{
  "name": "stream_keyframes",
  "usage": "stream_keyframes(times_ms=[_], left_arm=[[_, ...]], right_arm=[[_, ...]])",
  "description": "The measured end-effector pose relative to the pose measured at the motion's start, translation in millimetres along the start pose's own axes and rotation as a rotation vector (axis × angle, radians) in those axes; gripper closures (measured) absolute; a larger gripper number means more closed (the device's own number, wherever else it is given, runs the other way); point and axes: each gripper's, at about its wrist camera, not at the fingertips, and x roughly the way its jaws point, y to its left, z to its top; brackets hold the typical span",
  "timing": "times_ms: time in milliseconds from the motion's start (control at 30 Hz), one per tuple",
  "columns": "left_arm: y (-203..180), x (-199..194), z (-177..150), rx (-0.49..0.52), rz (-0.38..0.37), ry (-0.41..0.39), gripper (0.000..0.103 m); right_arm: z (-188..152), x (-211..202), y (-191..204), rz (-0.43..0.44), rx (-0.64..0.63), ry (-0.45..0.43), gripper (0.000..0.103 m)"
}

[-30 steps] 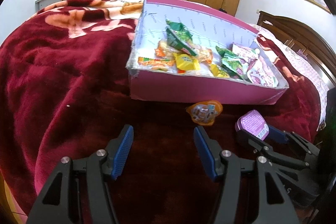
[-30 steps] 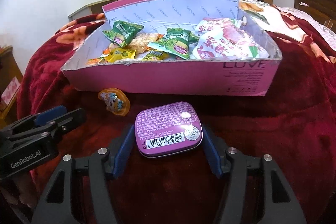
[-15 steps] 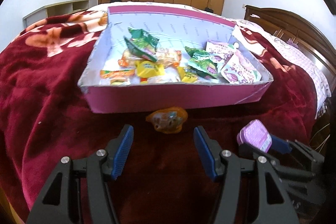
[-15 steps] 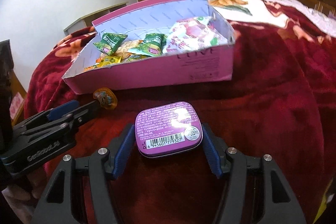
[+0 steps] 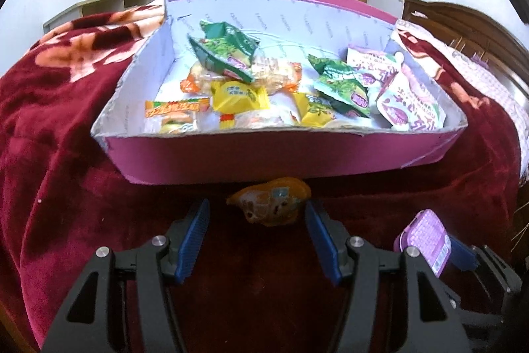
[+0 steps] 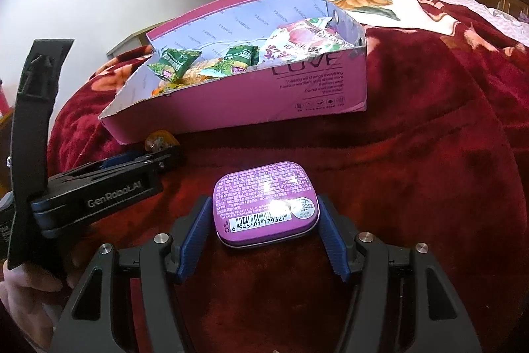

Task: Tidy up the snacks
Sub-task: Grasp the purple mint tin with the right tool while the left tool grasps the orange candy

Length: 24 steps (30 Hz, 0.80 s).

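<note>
Left hand-held gripper (image 5: 256,235) now closer to orange snack (image 5: 271,202), apparently untouched.

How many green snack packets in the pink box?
2. One green packet lies at the back left of the pink box, atop the pile; the other lies right of centre beside the white-purple pouches. More may be buried.

Bed under a dark red floral blanket (image 5: 59,128)
A pink cardboard box (image 5: 281,157) of snacks rests on it; an orange jelly cup (image 5: 271,204) lies just beside the box's near wall.
</note>
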Motion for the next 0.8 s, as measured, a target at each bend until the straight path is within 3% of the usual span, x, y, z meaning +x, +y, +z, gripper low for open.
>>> stream_keyframes(times_ms=[400,500,600,800], left_arm=[[-4,7,0,0.005,0.028,-0.001,0.041],[-2,5,0,-0.004,0.025,-0.005,0.045],[2,3,0,-0.025,0.029,-0.012,0.057],[12,-3,0,-0.06,-0.008,-0.017,0.059]], right_arm=[[0,1,-1,0.005,0.006,-0.005,0.039],[-1,1,-1,0.002,0.004,-0.005,0.039],[0,1,-1,0.001,0.003,-0.006,0.039],[0,1,0,-0.004,0.0,-0.004,0.039]])
